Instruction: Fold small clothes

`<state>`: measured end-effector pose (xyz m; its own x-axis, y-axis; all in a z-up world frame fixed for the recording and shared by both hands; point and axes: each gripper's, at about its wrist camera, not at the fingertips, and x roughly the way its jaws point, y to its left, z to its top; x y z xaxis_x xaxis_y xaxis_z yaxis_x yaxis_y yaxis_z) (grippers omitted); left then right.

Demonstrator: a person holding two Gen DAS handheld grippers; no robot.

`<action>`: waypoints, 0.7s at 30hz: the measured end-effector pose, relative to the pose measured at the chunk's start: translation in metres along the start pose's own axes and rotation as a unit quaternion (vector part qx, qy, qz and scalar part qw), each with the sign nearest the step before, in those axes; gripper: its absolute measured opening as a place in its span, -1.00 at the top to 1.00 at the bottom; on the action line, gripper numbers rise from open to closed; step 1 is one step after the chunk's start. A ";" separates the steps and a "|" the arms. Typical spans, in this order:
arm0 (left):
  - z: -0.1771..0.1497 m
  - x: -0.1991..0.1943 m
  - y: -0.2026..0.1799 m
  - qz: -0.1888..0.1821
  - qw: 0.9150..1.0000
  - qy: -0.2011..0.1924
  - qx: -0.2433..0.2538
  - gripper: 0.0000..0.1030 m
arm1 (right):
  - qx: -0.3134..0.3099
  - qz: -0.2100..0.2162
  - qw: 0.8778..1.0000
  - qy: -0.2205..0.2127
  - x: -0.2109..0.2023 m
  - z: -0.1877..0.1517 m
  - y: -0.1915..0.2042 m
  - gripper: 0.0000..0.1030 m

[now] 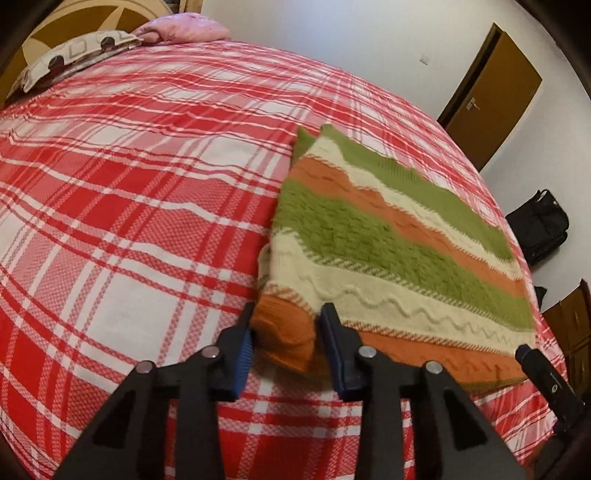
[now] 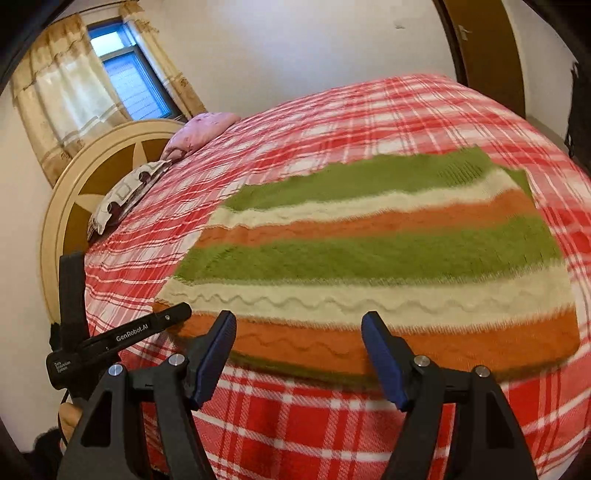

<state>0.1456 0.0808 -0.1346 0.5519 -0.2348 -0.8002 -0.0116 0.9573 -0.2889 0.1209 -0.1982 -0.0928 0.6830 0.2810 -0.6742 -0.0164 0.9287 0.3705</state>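
The left gripper [image 1: 286, 339] straddles the near orange corner of the striped knit [image 1: 399, 236], jaws narrowed around it, though I cannot tell if they pinch. From there the garment's stripes run off toward two o'clock across the plaid bed [image 1: 129, 221]. The right gripper [image 2: 299, 354] gapes empty just short of the near hem at twelve o'clock.

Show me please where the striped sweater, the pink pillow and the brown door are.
striped sweater [image 1: 388, 236], left wrist view, on its wide green stripe.
pink pillow [image 1: 181, 29], left wrist view, on its top.
brown door [image 1: 495, 96], left wrist view, on its panel.
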 end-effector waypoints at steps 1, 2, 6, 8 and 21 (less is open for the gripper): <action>0.000 0.001 0.001 -0.001 1.000 0.000 -0.001 0.31 | -0.008 -0.001 1.000 -0.003 0.001 0.007 0.005 -0.38; 0.000 0.001 0.000 0.000 1.000 0.000 0.002 0.31 | -0.019 -0.003 1.000 -0.005 0.003 0.014 0.012 -0.38; -0.001 0.001 -0.004 0.010 1.000 -0.004 0.017 0.31 | -0.056 -0.005 0.998 -0.007 0.019 0.038 0.039 -0.38; -0.001 0.002 -0.004 0.008 1.000 -0.003 0.016 0.31 | -0.071 -0.003 0.997 -0.002 0.031 0.048 0.052 -0.38; 0.006 0.005 -0.001 -0.045 0.999 0.001 -0.002 -0.18 | -0.117 0.002 0.991 0.071 0.158 0.094 0.119 -0.38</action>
<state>0.1535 0.0797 -0.1355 0.5485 -0.3205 -0.7723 0.0344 0.9315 -0.3622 0.2952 -0.0660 -0.0954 0.5740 0.3005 -0.7617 -0.1995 0.9535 0.2258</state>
